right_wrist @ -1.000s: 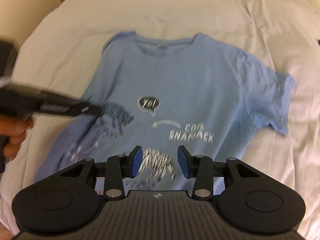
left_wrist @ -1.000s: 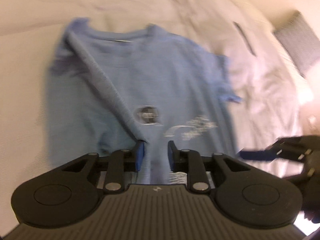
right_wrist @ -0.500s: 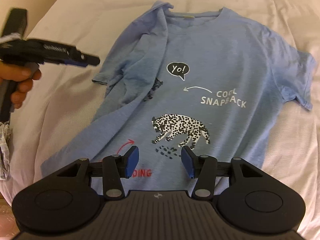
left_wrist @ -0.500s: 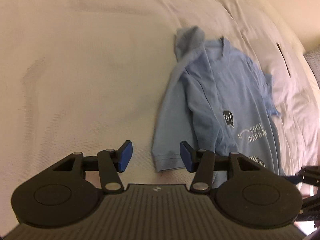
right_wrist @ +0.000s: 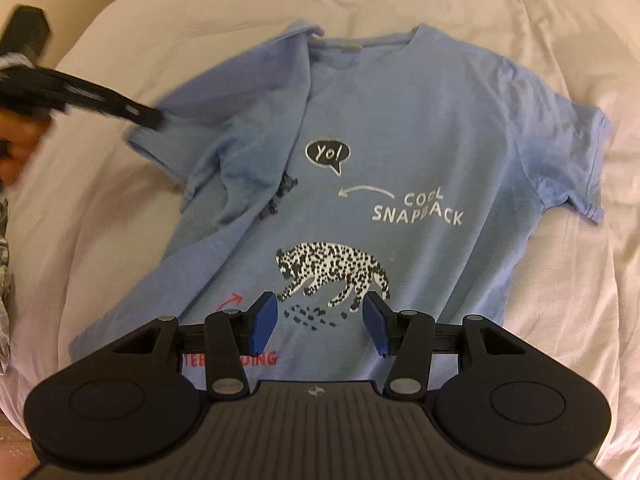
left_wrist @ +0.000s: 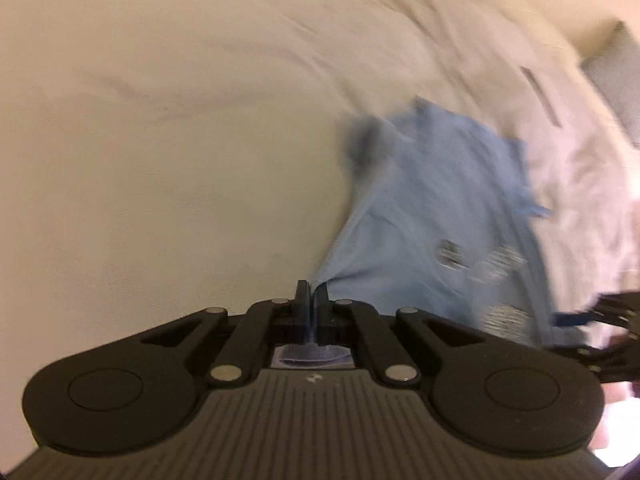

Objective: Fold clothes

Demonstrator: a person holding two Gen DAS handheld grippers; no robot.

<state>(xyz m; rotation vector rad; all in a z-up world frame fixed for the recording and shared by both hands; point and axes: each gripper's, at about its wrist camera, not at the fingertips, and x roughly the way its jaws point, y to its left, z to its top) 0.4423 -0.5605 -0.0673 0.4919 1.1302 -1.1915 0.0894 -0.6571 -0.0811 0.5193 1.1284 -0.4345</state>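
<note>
- Right wrist view shows the blue T-shirt lying print side up on the white bed, collar away from the camera and hem nearest it.
- Left of the shirt's leopard print, the sleeve and side panel are bunched and creased over the chest; the left gripper reaches in there, blurred, at the sleeve edge.
- From its own camera, the left gripper has its jaws pressed together on a pinch of blue cloth, which runs taut from the fingers to the rest of the T-shirt.
- At the print itself, the body lies mostly flat and the lettering reads plainly.
- Right of the print, the other sleeve lies spread out flat on the bed, with no fold in it.
- Below the print, the right gripper hovers above the hem, jaws set wide and holding nothing.
- My judgement: one side is being worked, whether drawn inward for a fold or pulled out to smooth it I cannot tell; the right sleeve and any lengthwise fold remain to do.
</note>
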